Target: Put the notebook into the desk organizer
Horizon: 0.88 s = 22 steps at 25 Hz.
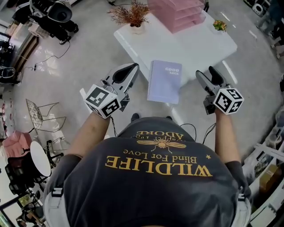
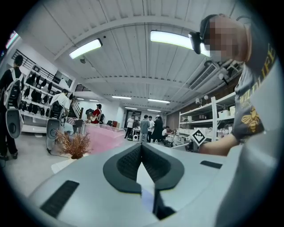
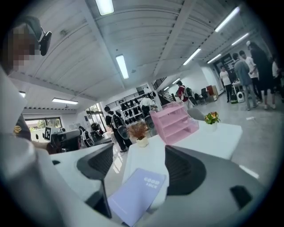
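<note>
Notebook [image 1: 164, 81] lies flat on the white table [image 1: 199, 48], at 6 o'clock from the pink desk organizer [image 1: 177, 13]; its near corner possibly overhangs the edge. Left gripper [image 1: 132, 67], jaws clenched on nothing, stands at its 9 o'clock. Right gripper [image 1: 208, 74], jaws parted and empty, stands at its 3 o'clock. Neither touches it.

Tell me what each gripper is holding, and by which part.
Nothing is held. The left gripper is shut and empty, the right gripper open; the lilac notebook lies flat on the white table, touched by neither.
</note>
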Tool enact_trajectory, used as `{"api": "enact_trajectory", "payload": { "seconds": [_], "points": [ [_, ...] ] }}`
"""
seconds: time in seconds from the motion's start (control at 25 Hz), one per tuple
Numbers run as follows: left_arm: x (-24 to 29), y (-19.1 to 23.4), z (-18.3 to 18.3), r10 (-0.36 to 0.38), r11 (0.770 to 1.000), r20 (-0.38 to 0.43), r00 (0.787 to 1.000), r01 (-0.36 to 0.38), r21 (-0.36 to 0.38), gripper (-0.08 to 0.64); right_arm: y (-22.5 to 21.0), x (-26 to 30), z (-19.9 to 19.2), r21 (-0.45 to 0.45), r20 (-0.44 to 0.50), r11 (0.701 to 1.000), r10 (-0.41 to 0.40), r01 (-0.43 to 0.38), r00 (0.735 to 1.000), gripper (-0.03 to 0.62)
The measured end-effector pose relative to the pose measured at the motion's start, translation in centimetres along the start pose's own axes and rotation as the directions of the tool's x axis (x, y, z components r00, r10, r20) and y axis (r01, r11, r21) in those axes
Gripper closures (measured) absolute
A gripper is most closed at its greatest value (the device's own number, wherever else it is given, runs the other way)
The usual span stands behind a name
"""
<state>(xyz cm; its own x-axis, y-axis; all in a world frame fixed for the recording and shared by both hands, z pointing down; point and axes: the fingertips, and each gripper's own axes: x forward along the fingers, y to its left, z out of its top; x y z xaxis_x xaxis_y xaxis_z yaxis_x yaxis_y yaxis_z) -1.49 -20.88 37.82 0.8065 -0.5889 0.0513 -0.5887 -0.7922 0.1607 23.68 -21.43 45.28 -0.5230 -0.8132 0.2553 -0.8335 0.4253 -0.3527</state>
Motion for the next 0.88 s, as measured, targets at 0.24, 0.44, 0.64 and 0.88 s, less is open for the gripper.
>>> {"api": "enact_trajectory", "payload": {
  "seconds": [0.24, 0.44, 0.64, 0.88],
  "points": [
    [1.6, 1.8, -4.0, -0.111, 0.993, -0.068, 0.991, 0.109, -0.033, 0.56, -1.6, 2.3, -8.7, 0.16, -0.175, 0.982, -0.068, 0.096, 0.982, 0.241],
    [2.0, 1.7, -7.1, -0.164, 0.984, -0.116, 0.98, 0.154, -0.092, 0.56, -1.9, 3.2, -18.2, 0.314, -0.366, 0.936, -0.036, 0.16, 0.93, 0.241],
    [1.8, 2.5, -8.8, -0.163, 0.984, -0.142, 0.976, 0.151, -0.096, 0.56, -2.1, 5.0, -25.5, 0.444, -0.5, 0.872, 0.051, 0.206, 0.865, 0.241],
    [0.9, 3.7, -9.7, -0.128, 0.987, -0.163, 0.978, 0.109, -0.118, 0.56, -0.8, 6.9, -29.8, 0.573, -0.548, 0.794, 0.188, 0.202, 0.815, 0.241]
  ]
}}
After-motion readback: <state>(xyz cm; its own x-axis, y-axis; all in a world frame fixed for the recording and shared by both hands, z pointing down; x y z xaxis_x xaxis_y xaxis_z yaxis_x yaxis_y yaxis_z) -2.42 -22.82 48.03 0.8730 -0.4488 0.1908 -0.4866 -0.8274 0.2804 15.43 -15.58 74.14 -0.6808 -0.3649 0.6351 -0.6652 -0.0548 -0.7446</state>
